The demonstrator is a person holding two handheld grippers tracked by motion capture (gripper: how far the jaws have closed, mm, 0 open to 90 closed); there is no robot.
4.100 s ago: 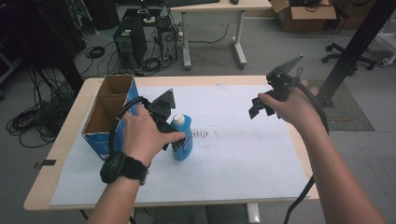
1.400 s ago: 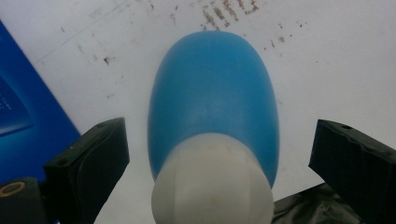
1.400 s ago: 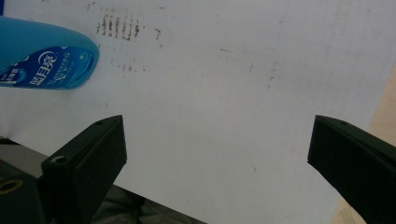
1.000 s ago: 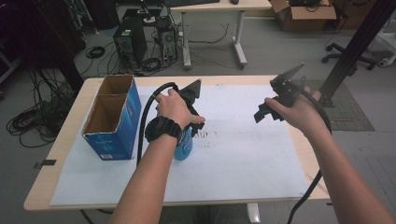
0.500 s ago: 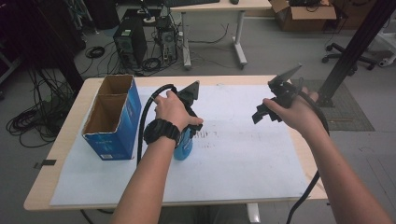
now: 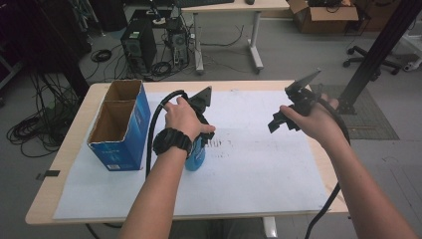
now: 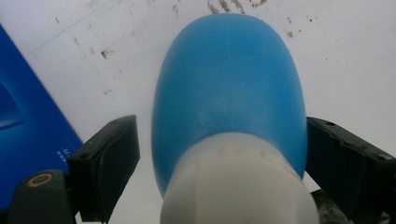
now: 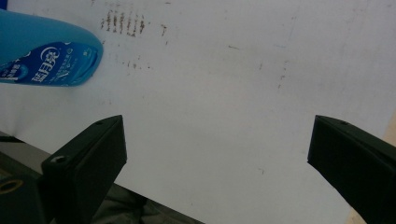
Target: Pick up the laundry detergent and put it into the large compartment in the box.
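Observation:
A blue bottle (image 6: 195, 158) with a white cap stands upright on the white paper, next to the blue box. My left gripper (image 6: 203, 135) points down over it from above. In the left gripper view the bottle (image 7: 229, 84) sits between the jaws of my left gripper (image 7: 224, 154). These jaws have just been closing; a thin gap still shows at the left jaw, while the right jaw is at the bottle's side. My right gripper (image 6: 278, 122) hovers over the right part of the paper, open (image 8: 217, 154) with nothing in it. It sees the bottle (image 8: 46, 56) at the upper left.
An open-topped blue cardboard box (image 6: 119, 124) with two compartments stands at the table's left, close to the bottle. A white paper sheet (image 6: 259, 169) with dark smudges covers most of the wooden table (image 6: 64, 154). Black cables trail from both grippers.
Four seconds ago my left hand was lower and to the left of the bottle; now it sits over the bottle's top. Over the last second neither hand has visibly shifted.

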